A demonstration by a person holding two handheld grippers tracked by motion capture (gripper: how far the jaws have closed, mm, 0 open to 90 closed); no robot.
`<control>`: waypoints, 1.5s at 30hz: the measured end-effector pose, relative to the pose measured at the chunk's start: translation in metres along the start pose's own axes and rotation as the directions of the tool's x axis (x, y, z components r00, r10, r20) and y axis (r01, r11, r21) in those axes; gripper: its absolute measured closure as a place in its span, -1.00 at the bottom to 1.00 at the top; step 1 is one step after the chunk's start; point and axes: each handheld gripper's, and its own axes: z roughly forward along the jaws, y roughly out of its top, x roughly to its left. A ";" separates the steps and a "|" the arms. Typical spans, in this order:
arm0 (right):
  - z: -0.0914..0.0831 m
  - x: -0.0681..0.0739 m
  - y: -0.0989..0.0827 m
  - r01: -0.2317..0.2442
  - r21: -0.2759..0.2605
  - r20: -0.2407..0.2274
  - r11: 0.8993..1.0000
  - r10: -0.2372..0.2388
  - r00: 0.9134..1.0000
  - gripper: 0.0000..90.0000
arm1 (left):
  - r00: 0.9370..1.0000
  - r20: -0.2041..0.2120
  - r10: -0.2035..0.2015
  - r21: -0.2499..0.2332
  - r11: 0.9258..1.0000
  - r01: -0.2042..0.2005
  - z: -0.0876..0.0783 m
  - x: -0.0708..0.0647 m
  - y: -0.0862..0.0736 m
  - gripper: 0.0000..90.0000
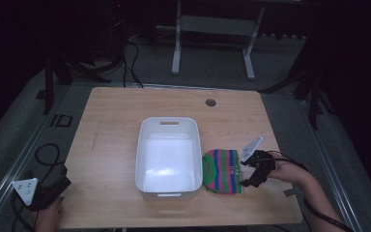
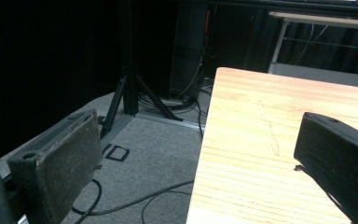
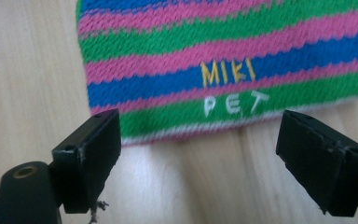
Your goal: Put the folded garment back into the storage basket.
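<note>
A small knitted garment (image 1: 222, 170) striped pink, green and blue lies flat on the wooden table (image 1: 111, 121), just right of a white plastic bin (image 1: 168, 154). In the right gripper view the knit (image 3: 223, 51) carries the letters MIKI PET near its hem. My right gripper (image 1: 249, 170) hovers at the garment's right edge, open, its jaws spread either side of the hem with nothing between them (image 3: 198, 156). My left gripper (image 1: 48, 191) rests off the table's front left corner, open and holding nothing (image 2: 198, 158).
The white bin is empty and stands at the table's middle. A round cable hole (image 1: 210, 102) sits near the far edge. Cables (image 1: 46, 154) and stand legs (image 2: 130, 93) lie on the grey floor to the left.
</note>
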 end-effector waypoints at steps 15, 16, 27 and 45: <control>0.020 0.002 0.046 0.089 0.043 0.007 0.995 -0.090 0.996 -0.71 | 1.000 0.004 0.009 0.000 1.000 -0.009 0.000 0.000 0.000 -0.97; 0.021 0.002 0.048 0.089 0.046 0.005 0.995 -0.090 0.996 -0.70 | 1.000 0.005 0.009 0.000 1.000 -0.009 0.000 0.000 0.000 -0.97; 0.037 -0.004 0.065 0.170 0.132 0.017 0.977 -0.173 0.985 -0.45 | 1.000 0.010 0.010 -0.001 1.000 -0.010 0.000 0.000 0.000 -0.97; 0.039 0.000 0.066 0.123 0.155 0.007 0.980 -0.126 0.992 0.63 | 1.000 0.013 0.013 -0.004 1.000 -0.013 -0.001 -0.001 0.000 -0.97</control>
